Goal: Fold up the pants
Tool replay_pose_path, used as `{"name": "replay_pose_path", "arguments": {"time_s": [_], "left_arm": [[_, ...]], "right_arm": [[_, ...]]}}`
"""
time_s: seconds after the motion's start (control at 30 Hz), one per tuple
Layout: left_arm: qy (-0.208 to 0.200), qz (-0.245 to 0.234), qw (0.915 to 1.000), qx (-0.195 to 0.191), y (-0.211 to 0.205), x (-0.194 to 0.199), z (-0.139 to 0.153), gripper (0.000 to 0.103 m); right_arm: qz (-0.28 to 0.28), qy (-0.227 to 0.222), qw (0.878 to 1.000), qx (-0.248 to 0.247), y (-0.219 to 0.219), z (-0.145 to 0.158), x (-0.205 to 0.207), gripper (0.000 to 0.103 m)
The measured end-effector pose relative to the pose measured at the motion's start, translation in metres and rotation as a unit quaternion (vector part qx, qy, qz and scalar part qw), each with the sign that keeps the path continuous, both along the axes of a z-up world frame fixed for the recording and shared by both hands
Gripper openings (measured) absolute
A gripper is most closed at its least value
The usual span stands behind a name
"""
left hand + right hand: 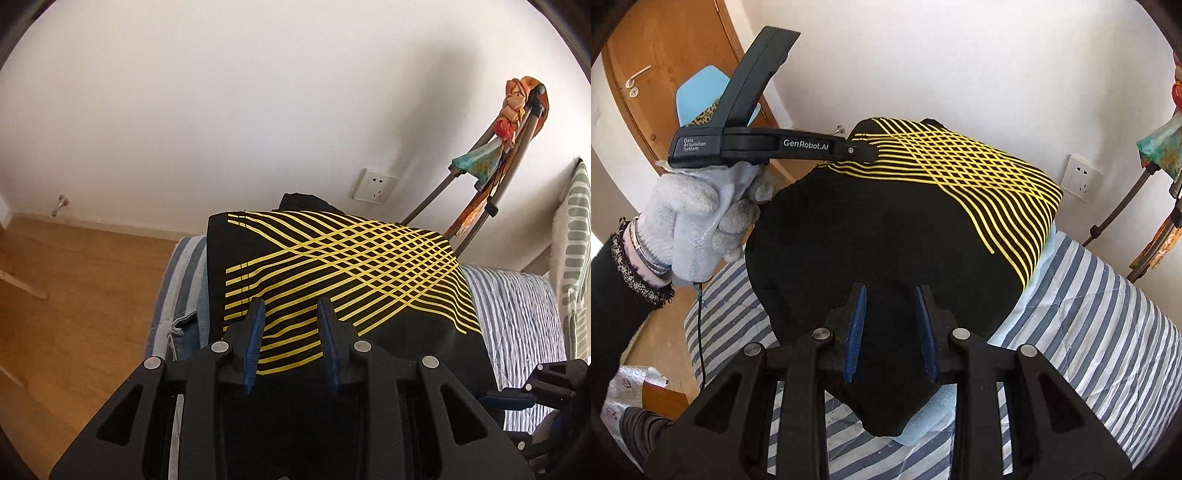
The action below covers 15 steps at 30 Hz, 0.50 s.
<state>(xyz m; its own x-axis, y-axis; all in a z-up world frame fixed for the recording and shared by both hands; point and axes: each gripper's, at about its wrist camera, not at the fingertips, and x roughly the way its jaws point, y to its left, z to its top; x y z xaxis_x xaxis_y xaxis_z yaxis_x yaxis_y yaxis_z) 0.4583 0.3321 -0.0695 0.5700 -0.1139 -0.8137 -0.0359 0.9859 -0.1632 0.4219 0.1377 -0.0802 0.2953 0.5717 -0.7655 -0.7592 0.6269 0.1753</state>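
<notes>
Pants (871,236), black with a yellow crisscross print, lay folded in a broad slab on the striped bed (1108,314), their far end at the mattress's far edge below the wall socket (376,185). Both grippers hovered over the near end. The left gripper (291,314) and the right gripper (891,295) each had jaws parted, pinching nothing.

Black, yellow-lined pants (332,266); blue-white striped sheet (1108,314)

We're riding both wrists, angled down close over the striped bed (517,306); both views share the black pants (868,229) and the wall socket (375,185).
</notes>
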Motion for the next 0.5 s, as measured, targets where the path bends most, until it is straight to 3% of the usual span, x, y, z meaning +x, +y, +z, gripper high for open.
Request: {"name": "replay_pose_path", "arguments": {"time_s": [0.2, 0.3, 0.5], "left_arm": [[-0.001, -0.001, 0.9991, 0.043, -0.009, 0.002, -0.007, 0.027], [-0.019, 0.002, 0.9976, 0.066, -0.018, -0.010, 0.005, 0.027], [-0.048, -0.021, 0.9976, 0.047, -0.041, -0.052, 0.029, 0.027]], "right_arm": [[0.013, 0.003, 0.999, -0.032, 0.000, -0.020, -0.019, 0.029], [0.010, -0.003, 0.999, -0.030, -0.007, -0.017, -0.025, 0.028], [0.003, -0.004, 1.000, 0.001, -0.025, 0.004, -0.040, 0.029]]}}
